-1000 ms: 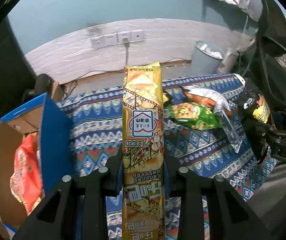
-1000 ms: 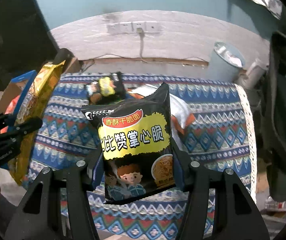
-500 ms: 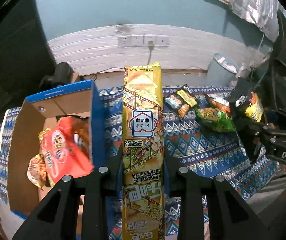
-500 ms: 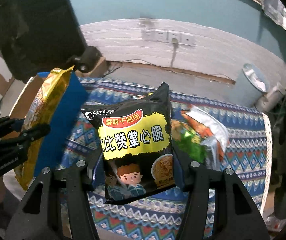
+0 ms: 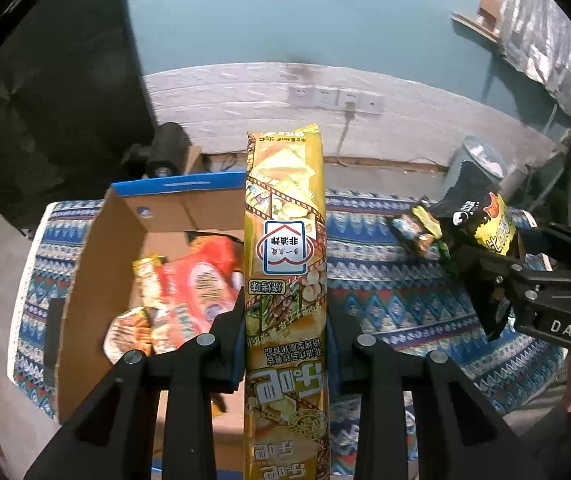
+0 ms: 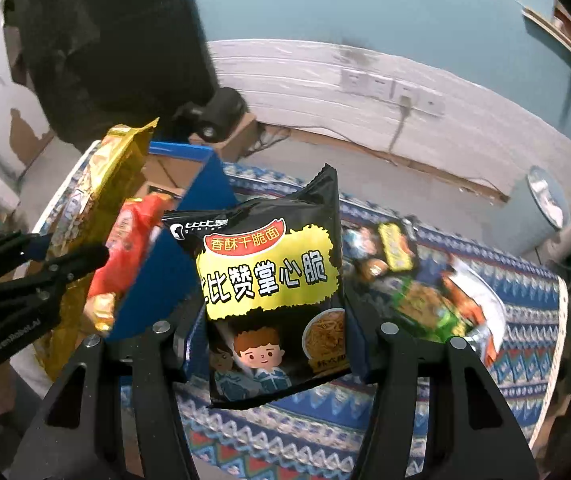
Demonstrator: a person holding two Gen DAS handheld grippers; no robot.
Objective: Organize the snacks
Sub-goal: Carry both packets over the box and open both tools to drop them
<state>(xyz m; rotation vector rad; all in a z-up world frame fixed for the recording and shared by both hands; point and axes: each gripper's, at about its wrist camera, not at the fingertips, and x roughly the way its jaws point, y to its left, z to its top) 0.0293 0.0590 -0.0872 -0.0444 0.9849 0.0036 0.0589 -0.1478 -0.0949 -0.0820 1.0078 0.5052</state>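
My left gripper (image 5: pixel 285 340) is shut on a long yellow snack pack (image 5: pixel 285 248), held upright above the right side of an open cardboard box (image 5: pixel 97 264) with blue outer walls. The box holds a red bag (image 5: pixel 201 280) and other packets. My right gripper (image 6: pixel 275 336) is shut on a black and yellow noodle snack bag (image 6: pixel 273 276), held above the patterned cloth just right of the box (image 6: pixel 189 216). In the right wrist view the left gripper (image 6: pixel 25 280) and its yellow pack (image 6: pixel 97 196) are at the left.
Several loose snacks lie on the blue patterned tablecloth (image 6: pixel 525 320): a green bag (image 6: pixel 425 304), an orange one (image 6: pixel 469 296) and small packets (image 6: pixel 393 248). A grey bin (image 6: pixel 541 208) stands on the floor behind the table. A wall with sockets (image 5: pixel 333 98) is beyond.
Both grippers have swung left with their snacks. The box has come from the far left to under the left gripper, and its contents show more fully.
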